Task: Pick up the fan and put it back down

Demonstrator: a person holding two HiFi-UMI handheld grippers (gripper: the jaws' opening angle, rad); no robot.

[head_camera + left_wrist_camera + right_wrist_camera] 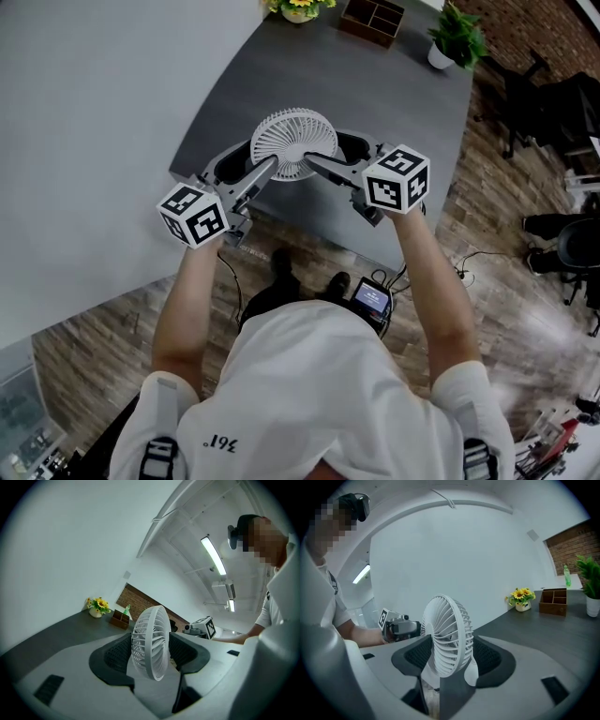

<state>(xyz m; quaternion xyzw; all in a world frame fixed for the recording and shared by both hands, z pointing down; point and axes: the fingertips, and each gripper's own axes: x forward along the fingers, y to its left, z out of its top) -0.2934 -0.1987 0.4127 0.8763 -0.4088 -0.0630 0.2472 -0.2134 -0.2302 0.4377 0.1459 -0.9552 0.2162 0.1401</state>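
Observation:
A small white round-grilled fan (293, 142) is upright at the near edge of the dark grey table (375, 103). My left gripper (248, 170) reaches in from its left and my right gripper (337, 157) from its right. Each has one jaw on either face of the grille. In the left gripper view the fan (150, 641) sits between the black pads with a gap on both sides, so the left gripper (151, 657) is open. The right gripper view shows the fan (447, 641) likewise free between the wide-spread jaws of the right gripper (452, 662).
At the table's far end stand a sunflower pot (298, 9), a wooden organiser (372, 19) and a green plant (457, 37). A white wall runs along the left. Cables and a small device (370, 300) lie on the wooden floor below; dark chairs (553, 103) stand at the right.

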